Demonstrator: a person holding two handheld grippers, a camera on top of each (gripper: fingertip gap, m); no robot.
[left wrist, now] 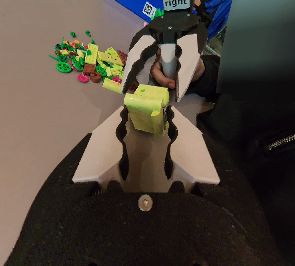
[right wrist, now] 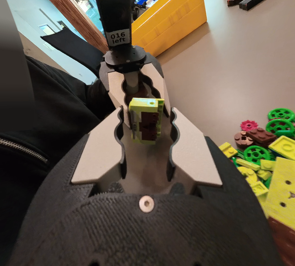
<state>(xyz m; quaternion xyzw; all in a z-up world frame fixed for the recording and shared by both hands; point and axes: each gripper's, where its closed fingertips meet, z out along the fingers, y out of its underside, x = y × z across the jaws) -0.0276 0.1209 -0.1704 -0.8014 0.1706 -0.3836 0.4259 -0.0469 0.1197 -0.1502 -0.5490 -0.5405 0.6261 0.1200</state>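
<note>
Your left gripper (left wrist: pixel 146 109) clamps the lime-green brick block (left wrist: pixel 148 111) above the table (left wrist: pixel 32 114); your right gripper (right wrist: pixel 146 112) is spread around its far end; close squarely; loose bricks (right wrist: pixel 263 154) lie just beside.

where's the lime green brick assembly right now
The lime green brick assembly is off the table, clamped at the left gripper tips, facing the open right gripper. The loose brick pile lies on the table to its left in the left wrist view.
</note>
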